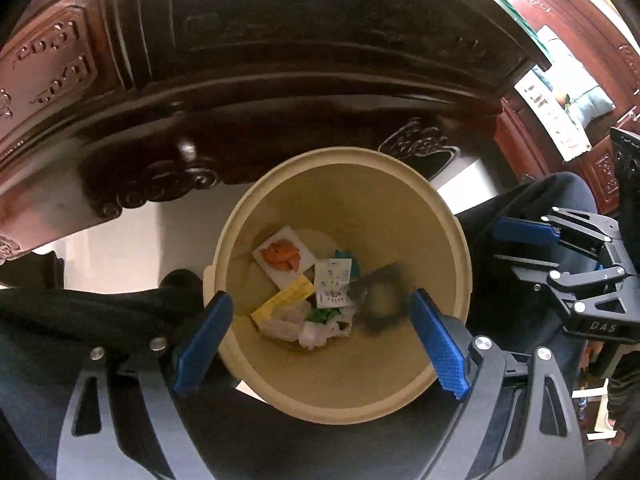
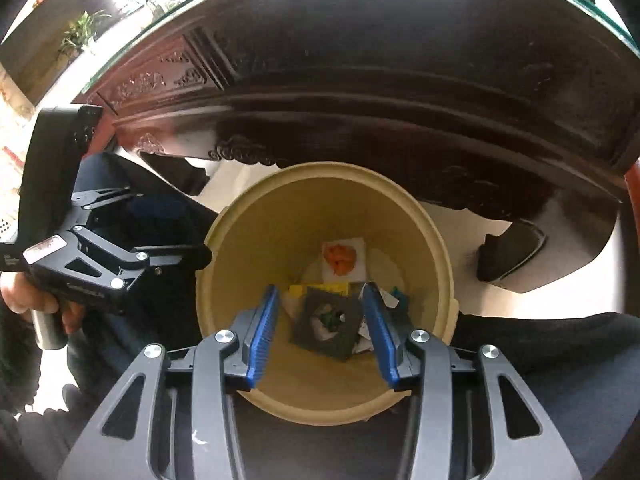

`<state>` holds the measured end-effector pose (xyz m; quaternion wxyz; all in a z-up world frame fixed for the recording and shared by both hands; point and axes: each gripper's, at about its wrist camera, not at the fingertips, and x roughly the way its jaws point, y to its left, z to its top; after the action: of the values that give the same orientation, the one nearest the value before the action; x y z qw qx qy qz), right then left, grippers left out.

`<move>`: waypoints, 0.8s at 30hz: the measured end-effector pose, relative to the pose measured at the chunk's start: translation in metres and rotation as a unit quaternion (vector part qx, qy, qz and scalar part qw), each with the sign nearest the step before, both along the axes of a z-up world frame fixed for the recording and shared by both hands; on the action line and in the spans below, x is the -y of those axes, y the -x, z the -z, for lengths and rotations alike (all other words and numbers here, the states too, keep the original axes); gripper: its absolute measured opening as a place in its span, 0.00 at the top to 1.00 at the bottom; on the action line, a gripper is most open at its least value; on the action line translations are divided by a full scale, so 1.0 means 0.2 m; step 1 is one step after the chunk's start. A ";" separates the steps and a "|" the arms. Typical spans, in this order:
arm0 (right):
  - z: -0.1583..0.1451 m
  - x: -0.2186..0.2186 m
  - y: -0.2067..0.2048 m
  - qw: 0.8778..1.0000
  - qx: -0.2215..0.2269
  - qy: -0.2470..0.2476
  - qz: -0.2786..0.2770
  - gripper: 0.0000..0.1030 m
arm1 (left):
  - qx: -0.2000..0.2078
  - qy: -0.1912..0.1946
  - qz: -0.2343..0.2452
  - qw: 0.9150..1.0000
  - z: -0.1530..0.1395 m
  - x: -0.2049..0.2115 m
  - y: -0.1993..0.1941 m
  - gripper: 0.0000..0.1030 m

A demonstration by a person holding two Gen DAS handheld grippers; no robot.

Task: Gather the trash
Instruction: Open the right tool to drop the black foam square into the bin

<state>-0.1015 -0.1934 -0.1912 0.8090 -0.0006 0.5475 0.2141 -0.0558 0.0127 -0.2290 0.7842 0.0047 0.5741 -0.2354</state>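
A dark grey wrapper (image 2: 326, 330), blurred in the left view, hangs inside the cream bin (image 2: 224, 256) between the parted, untouching pads of the right gripper (image 2: 322, 336). The left gripper (image 1: 320, 344) is spread wide, empty. Only the right view shows a hand (image 2: 24, 300); only the left, a white packet (image 1: 333, 283).
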 end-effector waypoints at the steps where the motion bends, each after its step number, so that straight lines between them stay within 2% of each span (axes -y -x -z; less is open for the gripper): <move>1: 0.01 0.00 0.00 1.000 -0.003 0.001 -0.001 0.58 | -0.002 -0.002 0.001 1.000 0.01 0.00 0.00 0.13; 11: 0.05 0.00 -0.03 1.000 -0.018 -0.004 0.002 0.58 | -0.011 -0.001 0.008 1.000 0.04 0.05 -0.04 0.13; 15: 0.02 0.01 -0.05 1.000 -0.011 -0.010 0.005 0.58 | -0.001 0.006 0.013 1.000 -0.01 0.07 -0.04 0.13; 18: -0.04 0.01 -0.06 1.000 0.001 -0.012 0.003 0.58 | 0.029 0.002 0.014 0.999 -0.12 0.08 -0.05 0.13; 21: -0.17 0.01 -0.08 0.999 0.035 -0.008 0.002 0.58 | 0.086 -0.008 0.010 0.996 -0.29 0.10 -0.06 0.13; 24: -0.37 0.01 -0.13 0.996 0.093 -0.008 0.010 0.55 | 0.140 0.007 -0.013 0.990 -0.52 0.09 -0.10 0.11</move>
<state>-0.0764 -0.1951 -0.1177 0.8587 -0.0086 0.4678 0.2092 -0.0352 -0.0045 -0.1245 0.8600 0.0245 0.4571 -0.2258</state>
